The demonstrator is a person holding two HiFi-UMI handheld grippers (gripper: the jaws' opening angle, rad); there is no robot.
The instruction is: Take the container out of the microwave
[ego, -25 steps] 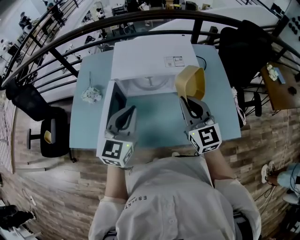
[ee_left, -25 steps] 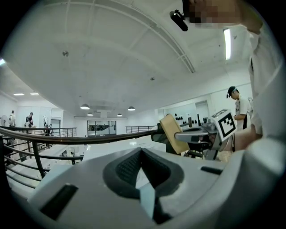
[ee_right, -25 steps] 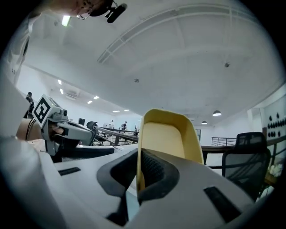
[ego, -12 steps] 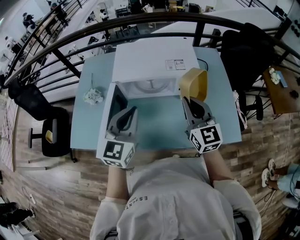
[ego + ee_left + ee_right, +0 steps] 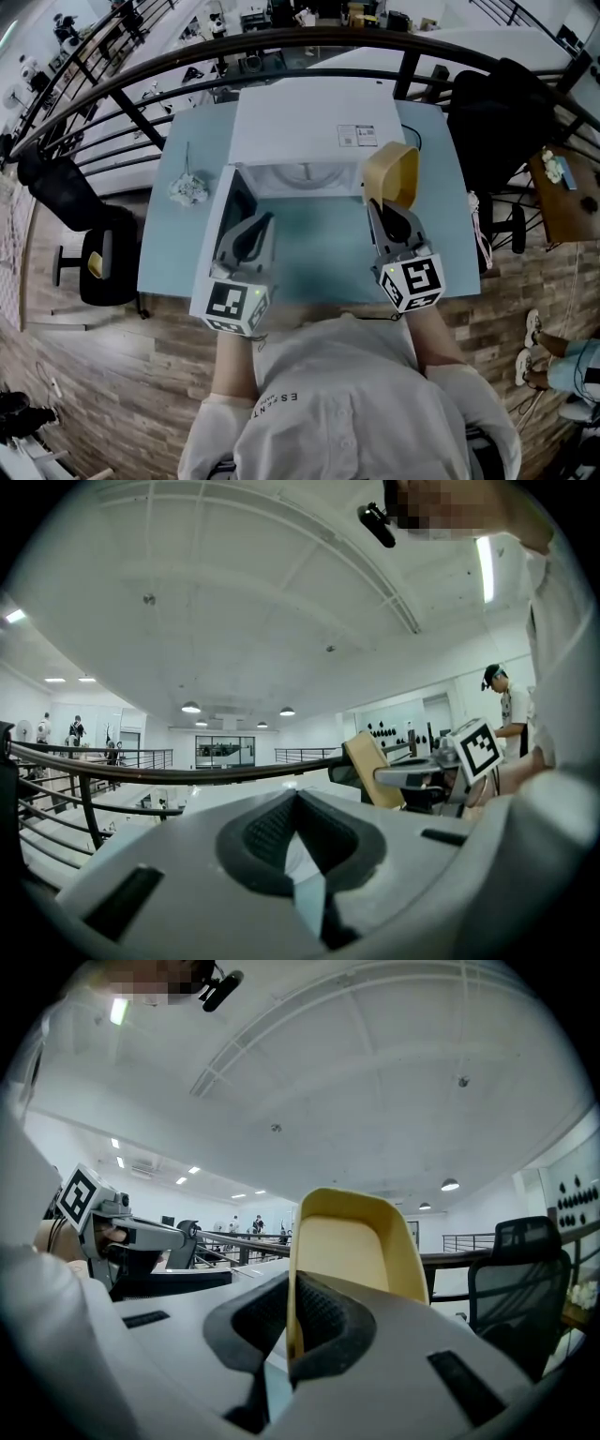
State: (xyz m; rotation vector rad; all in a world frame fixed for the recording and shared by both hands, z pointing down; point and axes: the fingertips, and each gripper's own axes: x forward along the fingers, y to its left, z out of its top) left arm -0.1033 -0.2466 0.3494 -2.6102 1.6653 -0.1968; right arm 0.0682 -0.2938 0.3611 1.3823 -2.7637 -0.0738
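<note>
One yellow container (image 5: pixel 392 174) is hanging outside the open microwave (image 5: pixel 309 122), toward the tabletop's (image 5: pixel 319 258) right edge, in the head view. Left gripper view: left gripper (image 5: pixel 295 797) jaws are pressing together, empty. Right gripper view: right gripper (image 5: pixel 292 1279) jaws are pinching its wall. Next, probably: lowering it gently.

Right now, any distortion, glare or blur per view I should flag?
Head view: heavy fisheye, the railing bows into an arc; table evenly lit, sharp. Left gripper view: black vignetted corners, ceiling strip light blown out. Right gripper view: same vignette, container in the right tongs sharp despite sitting close to the lens.
</note>
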